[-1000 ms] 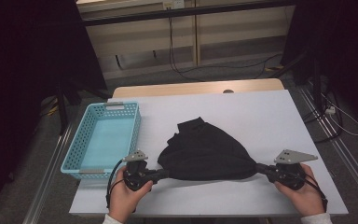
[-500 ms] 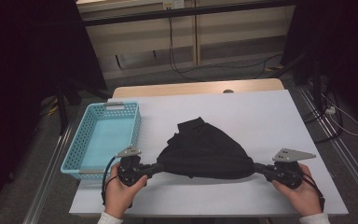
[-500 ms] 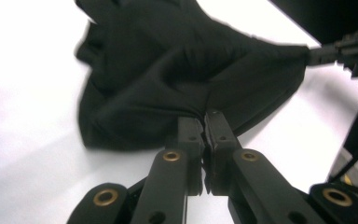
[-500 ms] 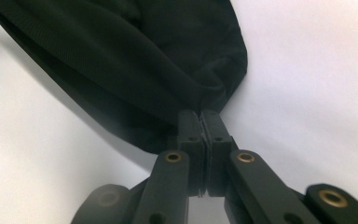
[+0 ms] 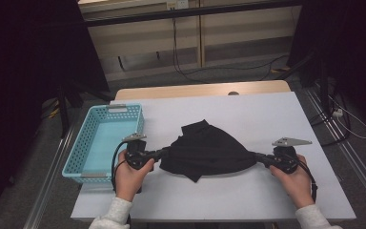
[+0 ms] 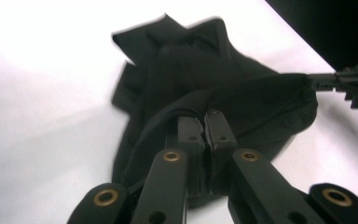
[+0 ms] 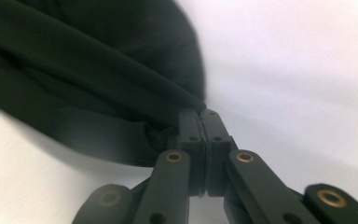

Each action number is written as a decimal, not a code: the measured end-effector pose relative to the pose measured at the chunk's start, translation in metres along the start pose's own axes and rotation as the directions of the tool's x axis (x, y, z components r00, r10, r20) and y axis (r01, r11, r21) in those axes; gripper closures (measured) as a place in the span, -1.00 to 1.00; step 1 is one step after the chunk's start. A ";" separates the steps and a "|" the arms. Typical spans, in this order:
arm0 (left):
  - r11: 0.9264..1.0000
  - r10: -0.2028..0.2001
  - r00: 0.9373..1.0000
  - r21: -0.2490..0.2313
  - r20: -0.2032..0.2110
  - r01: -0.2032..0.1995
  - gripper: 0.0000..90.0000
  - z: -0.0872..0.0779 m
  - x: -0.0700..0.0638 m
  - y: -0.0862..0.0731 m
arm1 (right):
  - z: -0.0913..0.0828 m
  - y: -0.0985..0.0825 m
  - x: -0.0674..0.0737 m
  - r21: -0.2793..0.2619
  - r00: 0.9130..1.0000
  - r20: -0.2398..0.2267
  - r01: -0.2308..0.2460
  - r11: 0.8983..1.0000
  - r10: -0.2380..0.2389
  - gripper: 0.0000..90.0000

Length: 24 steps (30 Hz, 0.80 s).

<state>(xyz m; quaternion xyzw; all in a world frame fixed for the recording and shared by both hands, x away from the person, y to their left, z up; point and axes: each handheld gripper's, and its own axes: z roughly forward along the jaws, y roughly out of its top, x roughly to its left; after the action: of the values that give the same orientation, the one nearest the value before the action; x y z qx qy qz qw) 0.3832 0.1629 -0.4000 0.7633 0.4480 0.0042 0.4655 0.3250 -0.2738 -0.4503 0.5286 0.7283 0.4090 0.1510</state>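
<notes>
Left gripper (image 5: 161, 153): jaws pressed together on the left edge of a crumpled black fabric garment (image 5: 207, 150), lower centre of the high view. In the left gripper view the gripper (image 6: 204, 116) has its pads clamped on a fold of the cloth (image 6: 191, 79), which runs away toward the upper centre of that frame.

Right gripper (image 5: 259, 157): jaws likewise clamped on the right edge of the same garment, lower right of the high view. In the right gripper view the gripper (image 7: 199, 116) pinches a taut band of cloth (image 7: 88, 70) coming in from the upper left.

Garment: stretched between the two grippers, near edge pulled taut, the far part bunched to a peak toward the frame centre; it rests on the white rectangular table (image 5: 267, 114).

Left of the garment, just beyond the left gripper: a light blue perforated plastic basket (image 5: 78, 155) standing on the table's left edge, apart from the cloth.

Both hands (image 5: 128, 174) enter from the bottom of the frame, pale sleeves at the wrists.
</notes>
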 end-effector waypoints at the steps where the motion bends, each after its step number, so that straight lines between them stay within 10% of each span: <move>1: 1.000 -0.002 1.000 -0.002 -0.009 0.002 0.94 0.001 0.000 0.002 | 0.002 0.003 -0.001 -0.007 1.000 0.006 -0.007 1.000 0.007 0.99; 13: 1.000 0.009 0.999 0.026 -0.043 -0.008 0.94 0.008 0.003 0.000 | -0.013 0.004 0.004 -0.100 0.998 0.001 0.065 0.993 -0.065 0.30; 24: 0.999 0.024 0.999 0.023 -0.042 -0.023 0.94 0.007 0.000 0.000 | -0.023 -0.005 0.019 -0.077 0.990 -0.040 0.133 0.988 -0.137 -0.13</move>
<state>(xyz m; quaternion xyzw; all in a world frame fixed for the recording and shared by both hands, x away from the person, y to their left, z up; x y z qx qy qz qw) 0.3862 0.1576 -0.4037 0.7734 0.4490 0.0207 0.4470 0.2991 -0.2676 -0.4356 0.4629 0.7499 0.4363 0.1816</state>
